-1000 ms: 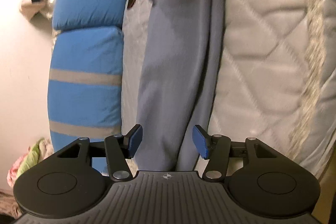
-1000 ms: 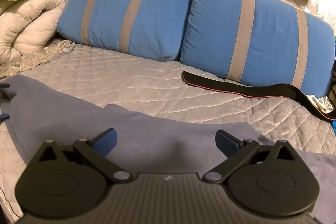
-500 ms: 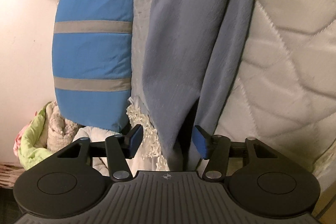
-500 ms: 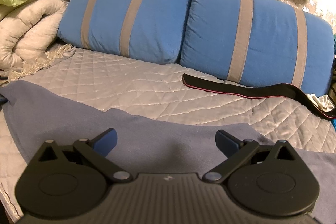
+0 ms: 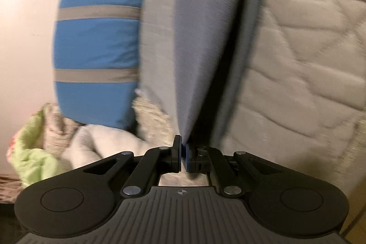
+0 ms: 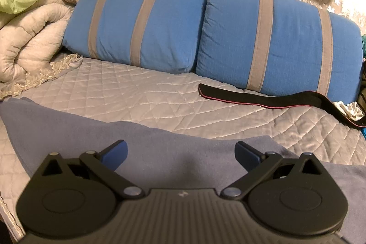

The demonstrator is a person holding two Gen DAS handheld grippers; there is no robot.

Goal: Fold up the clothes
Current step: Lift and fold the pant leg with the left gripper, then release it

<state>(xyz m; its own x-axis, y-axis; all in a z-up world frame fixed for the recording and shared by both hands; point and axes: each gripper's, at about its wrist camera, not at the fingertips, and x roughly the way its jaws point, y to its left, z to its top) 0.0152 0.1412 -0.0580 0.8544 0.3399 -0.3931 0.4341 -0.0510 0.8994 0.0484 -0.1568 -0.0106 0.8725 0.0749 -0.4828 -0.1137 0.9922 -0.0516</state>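
A grey-blue garment (image 5: 201,38) lies stretched across the quilted bedspread (image 5: 297,49). In the left wrist view my left gripper (image 5: 183,153) is shut on the garment's near end, and the cloth rises from the pads in a taut fold. The view is blurred. In the right wrist view the same garment (image 6: 183,152) spreads flat along the front of the bed. My right gripper (image 6: 180,154) hovers just above it, wide open, with nothing between its fingers.
Two blue pillows with grey stripes (image 6: 205,31) lean against the wall at the back. A black strap with red piping (image 6: 263,100) lies on the bedspread (image 6: 137,95) at the right. Rolled quilts and a green blanket (image 6: 34,4) pile up at the left.
My left gripper has closed on the end of the garment after sliding down along it. The right gripper stays open over the cloth and has barely moved.
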